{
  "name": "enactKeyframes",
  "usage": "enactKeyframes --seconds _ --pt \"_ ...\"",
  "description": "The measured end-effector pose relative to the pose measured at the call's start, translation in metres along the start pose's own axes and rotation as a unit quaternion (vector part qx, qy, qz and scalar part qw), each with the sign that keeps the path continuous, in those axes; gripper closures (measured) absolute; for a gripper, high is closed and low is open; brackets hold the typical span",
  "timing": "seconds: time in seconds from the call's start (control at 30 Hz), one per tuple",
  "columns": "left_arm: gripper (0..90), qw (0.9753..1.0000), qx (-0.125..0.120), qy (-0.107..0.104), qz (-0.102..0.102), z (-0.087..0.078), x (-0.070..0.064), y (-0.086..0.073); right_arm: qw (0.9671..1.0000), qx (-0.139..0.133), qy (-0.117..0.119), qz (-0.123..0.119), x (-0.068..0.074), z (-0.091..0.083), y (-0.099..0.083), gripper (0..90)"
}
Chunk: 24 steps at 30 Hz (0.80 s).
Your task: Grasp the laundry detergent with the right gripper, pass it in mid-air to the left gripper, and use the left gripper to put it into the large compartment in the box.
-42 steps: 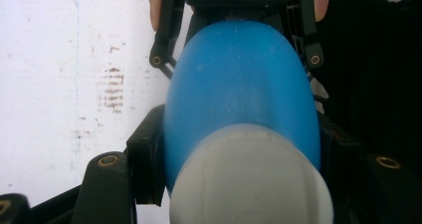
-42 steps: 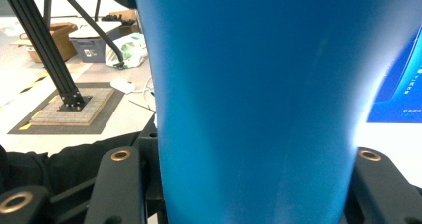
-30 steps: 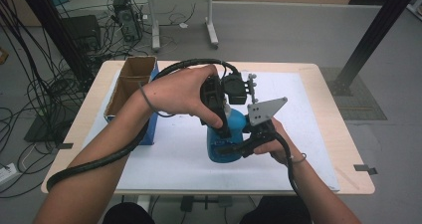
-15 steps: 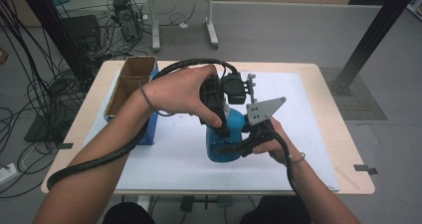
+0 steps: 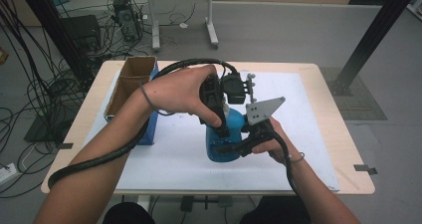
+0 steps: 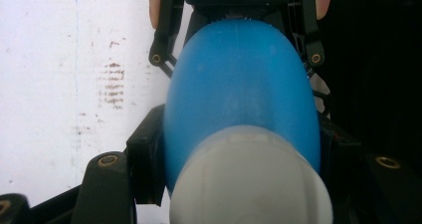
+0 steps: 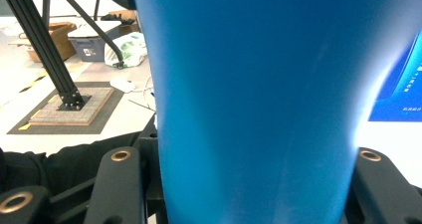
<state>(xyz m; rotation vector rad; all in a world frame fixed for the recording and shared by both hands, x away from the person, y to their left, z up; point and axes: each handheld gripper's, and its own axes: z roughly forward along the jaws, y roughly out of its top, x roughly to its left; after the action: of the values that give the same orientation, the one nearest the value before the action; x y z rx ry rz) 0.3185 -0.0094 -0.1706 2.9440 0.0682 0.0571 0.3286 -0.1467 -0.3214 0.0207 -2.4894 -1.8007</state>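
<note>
Blue bottle (image 5: 225,142): it stands upright on the white sheet (image 5: 308,134) at the middle of the tabletop (image 5: 343,149), held by both my tongs at once.

Left tongs (image 5: 219,115): I come down on the bottle from above; in the left gripper view the black jaws sit tight against the upper body on either side, just below the white cap (image 6: 249,179).

Right tongs (image 5: 234,147): I take it from the side, low on the body; in the right gripper view the blue wall (image 7: 254,99) fills the gap between the jaws, which press on it from both flanks.

Done so far: by my reading, the bottle is secured in a two-handed hold, base on the sheet as far as the high view lets me judge.

Left to do: the cap is on and untouched by either pair of jaws; whether I am to lift, carry or open the bottle, that move has not begun.

Nearby: an open cardboard box (image 5: 130,82) rests against a blue box (image 5: 151,127) at the left edge of the tabletop, well apart from the bottle.

Writing: no label or brand shows on the bottle; a blue panel (image 7: 398,84) at the edge of the right gripper view carries small white print, too blurred for me to read.
</note>
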Motion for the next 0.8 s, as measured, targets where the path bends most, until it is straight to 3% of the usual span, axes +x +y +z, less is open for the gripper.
enactKeyframes --seconds 0.8 --pt "37.6 1.0000 0.004 0.001 0.001 0.0008 -0.0009 -0.0012 1.0000 0.002 0.000 -0.001 0.0005 0.0020 -0.0002 44.2"
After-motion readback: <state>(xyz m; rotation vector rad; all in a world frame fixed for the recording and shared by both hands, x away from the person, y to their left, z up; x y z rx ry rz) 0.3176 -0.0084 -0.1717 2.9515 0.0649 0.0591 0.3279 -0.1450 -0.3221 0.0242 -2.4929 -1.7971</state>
